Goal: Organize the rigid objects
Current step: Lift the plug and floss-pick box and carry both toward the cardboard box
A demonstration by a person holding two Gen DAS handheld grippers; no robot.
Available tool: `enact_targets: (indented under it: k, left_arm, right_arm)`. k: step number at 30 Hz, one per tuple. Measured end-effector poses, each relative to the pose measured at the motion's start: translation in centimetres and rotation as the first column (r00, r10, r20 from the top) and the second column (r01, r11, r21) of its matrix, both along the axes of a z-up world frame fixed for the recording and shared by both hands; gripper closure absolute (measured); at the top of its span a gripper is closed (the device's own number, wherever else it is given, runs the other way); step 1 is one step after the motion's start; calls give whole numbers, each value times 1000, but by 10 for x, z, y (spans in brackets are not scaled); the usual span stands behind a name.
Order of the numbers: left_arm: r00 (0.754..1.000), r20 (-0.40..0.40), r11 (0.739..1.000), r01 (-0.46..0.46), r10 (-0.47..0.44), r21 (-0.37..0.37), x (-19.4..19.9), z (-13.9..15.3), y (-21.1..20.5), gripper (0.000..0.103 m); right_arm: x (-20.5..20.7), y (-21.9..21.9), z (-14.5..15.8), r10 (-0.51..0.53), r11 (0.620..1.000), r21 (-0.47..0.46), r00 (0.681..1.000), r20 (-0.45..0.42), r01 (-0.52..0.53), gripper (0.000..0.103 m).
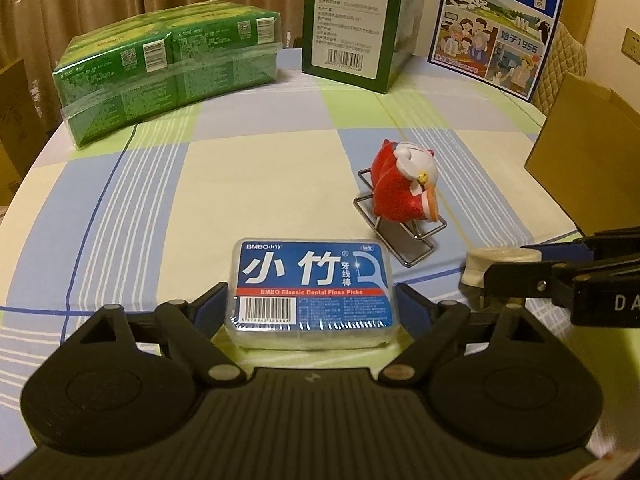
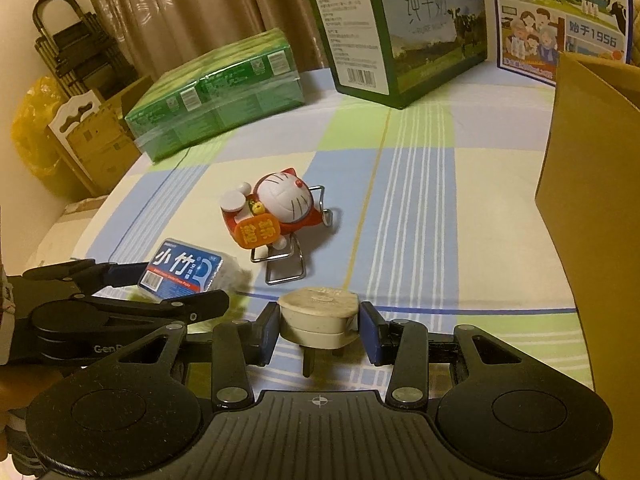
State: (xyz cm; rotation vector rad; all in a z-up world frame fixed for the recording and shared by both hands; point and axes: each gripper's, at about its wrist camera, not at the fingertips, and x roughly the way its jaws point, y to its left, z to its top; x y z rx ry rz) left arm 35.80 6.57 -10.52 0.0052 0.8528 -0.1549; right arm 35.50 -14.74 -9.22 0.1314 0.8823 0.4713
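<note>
Right now, near to far, as I read both wrist feeds:

Left gripper (image 1: 312,300): my jaws sit against both short sides of the floss pick box (image 1: 312,284), so I judge it gripped; the box is at 6 o'clock in the left view, low over the desk (image 1: 208,184).

Right gripper (image 2: 319,332): my jaws are clamped on the white plug adapter (image 2: 318,320), prongs pointing down, at 6 o'clock in the right view. It looks lifted off the cloth, though I cannot be sure.

Middle ground: the red cat figurine (image 2: 276,212) lies tipped over on the wire stand (image 2: 284,264), at about 11 o'clock from the adapter, touched by neither gripper.

Right edge: a cardboard box (image 2: 592,184) stands at 3 o'clock, perhaps the collecting place; I cannot see inside it.

Far side: a wrapped green pack (image 1: 168,72) at 10 o'clock, a green milk carton (image 1: 352,28) at 12, a blue milk carton (image 1: 496,28) at 1.

Progress: early, I judge. Two items are in hand and none visibly put away; the figurine and stand are left.
</note>
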Motion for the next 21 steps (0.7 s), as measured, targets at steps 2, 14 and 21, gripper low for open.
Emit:
enact_targets:
  k: [2, 14, 21]
  left_arm:
    - [1000, 5, 1000, -2, 2, 5, -1, 0, -1, 19]
    - [1000, -5, 1000, 2, -1, 30, -16, 5, -12, 19]
    - [1000, 0, 1000, 21, -21, 14, -48, 19, -25, 19]
  right_arm:
    - [0, 1, 0, 1, 1000, -2, 1000, 1, -1, 64]
    - [-6, -5, 7, -1, 1000, 9, 1000, 5, 1, 64]
    - [-24, -20, 21, -29, 999, 25, 999, 21, 29, 64]
